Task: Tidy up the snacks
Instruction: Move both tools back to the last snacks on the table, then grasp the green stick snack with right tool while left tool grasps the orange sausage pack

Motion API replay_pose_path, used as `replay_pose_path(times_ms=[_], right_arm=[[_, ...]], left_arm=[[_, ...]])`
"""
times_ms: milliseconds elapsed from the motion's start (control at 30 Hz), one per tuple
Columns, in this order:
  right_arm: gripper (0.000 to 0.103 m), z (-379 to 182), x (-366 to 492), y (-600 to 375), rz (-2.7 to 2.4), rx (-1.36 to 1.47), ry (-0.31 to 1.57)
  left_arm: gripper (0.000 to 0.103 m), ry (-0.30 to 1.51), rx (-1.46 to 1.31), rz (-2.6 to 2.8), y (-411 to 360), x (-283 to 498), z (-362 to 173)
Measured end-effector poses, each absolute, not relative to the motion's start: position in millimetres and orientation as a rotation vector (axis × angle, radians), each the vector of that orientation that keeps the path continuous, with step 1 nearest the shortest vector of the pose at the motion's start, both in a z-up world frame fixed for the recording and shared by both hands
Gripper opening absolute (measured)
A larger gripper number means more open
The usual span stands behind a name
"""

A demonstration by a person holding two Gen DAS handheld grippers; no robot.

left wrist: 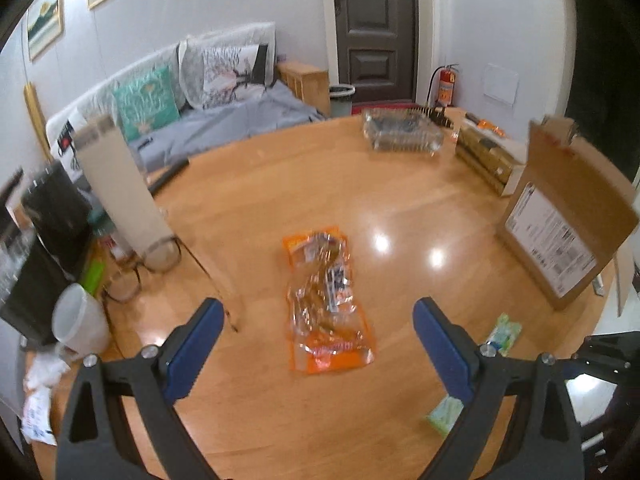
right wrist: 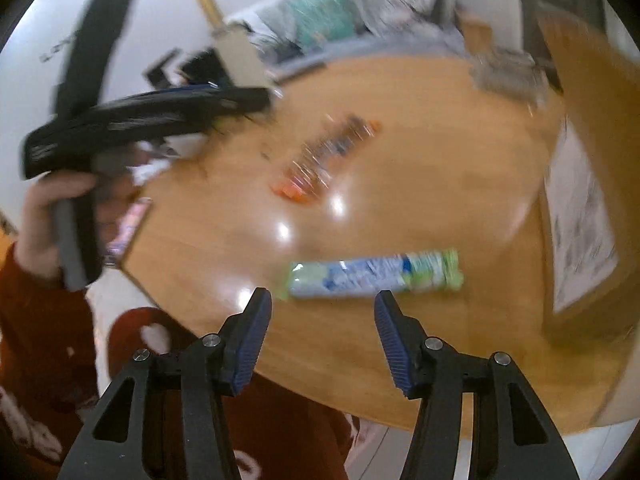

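An orange and clear snack bag (left wrist: 326, 304) lies flat on the round wooden table (left wrist: 260, 184). My left gripper (left wrist: 319, 304) hovers over the bag's near half, jaws wide open and clear of it. A long green and blue snack packet (right wrist: 374, 274) lies crosswise near the table's front edge. My right gripper (right wrist: 323, 295) stands open just short of that packet, with nothing between its fingers. The same packet's end (left wrist: 502, 334) shows right of the left gripper. The right wrist view is blurred; in it the orange bag (right wrist: 320, 160) lies mid-table.
A cardboard box (left wrist: 568, 220) stands at the table's right edge. A clear plastic tray (left wrist: 400, 132) and a gold box (left wrist: 488, 156) sit at the back. A tall white carton (left wrist: 120, 184), a white cup (left wrist: 80, 324) and dark items crowd the left. A hand (right wrist: 52, 208) in a red sleeve holds the left gripper's handle.
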State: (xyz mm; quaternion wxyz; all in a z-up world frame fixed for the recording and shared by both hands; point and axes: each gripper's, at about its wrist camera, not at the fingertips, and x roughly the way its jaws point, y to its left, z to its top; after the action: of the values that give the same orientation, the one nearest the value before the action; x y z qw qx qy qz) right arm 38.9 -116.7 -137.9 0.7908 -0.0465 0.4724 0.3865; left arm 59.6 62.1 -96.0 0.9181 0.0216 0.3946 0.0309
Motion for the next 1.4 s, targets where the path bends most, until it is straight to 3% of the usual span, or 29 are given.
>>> replay_pose_path(times_ms=[367,467,633,1033,1100,1233,1267,1400], right_arm=[[0.052,-173,82,-99,0.729,-0.118,1.064],[0.064,-173,93,-86,0.706,-0.154,1.048],[0.069,-178,96,-58,0.688,-0.241,1.008],[0.066,-178,97,-79,0.559,-0.418,0.934],[0.062,-177,95,-90,0.554,-0.410,0.942],[0.038,-176,90,-110,0.589,-0.327,0.985],[0.026,-175,87,-112,0.588,-0.329,0.982],[0.022,-175,83,-114,0.571,-0.333,0.943]], left_arm=[[0.094,0.844,-0.004,0.050,74,86,-128],[0.094,0.849,-0.012,0.050,78,90,-131],[0.094,0.860,-0.019,0.047,83,98,-141],[0.094,0.878,-0.036,0.036,82,109,-153],[0.094,0.878,-0.029,0.037,80,109,-153],[0.094,0.884,-0.030,0.035,79,110,-154],[0.094,0.885,-0.028,0.034,79,110,-155],[0.094,0.895,-0.016,0.047,78,114,-160]])
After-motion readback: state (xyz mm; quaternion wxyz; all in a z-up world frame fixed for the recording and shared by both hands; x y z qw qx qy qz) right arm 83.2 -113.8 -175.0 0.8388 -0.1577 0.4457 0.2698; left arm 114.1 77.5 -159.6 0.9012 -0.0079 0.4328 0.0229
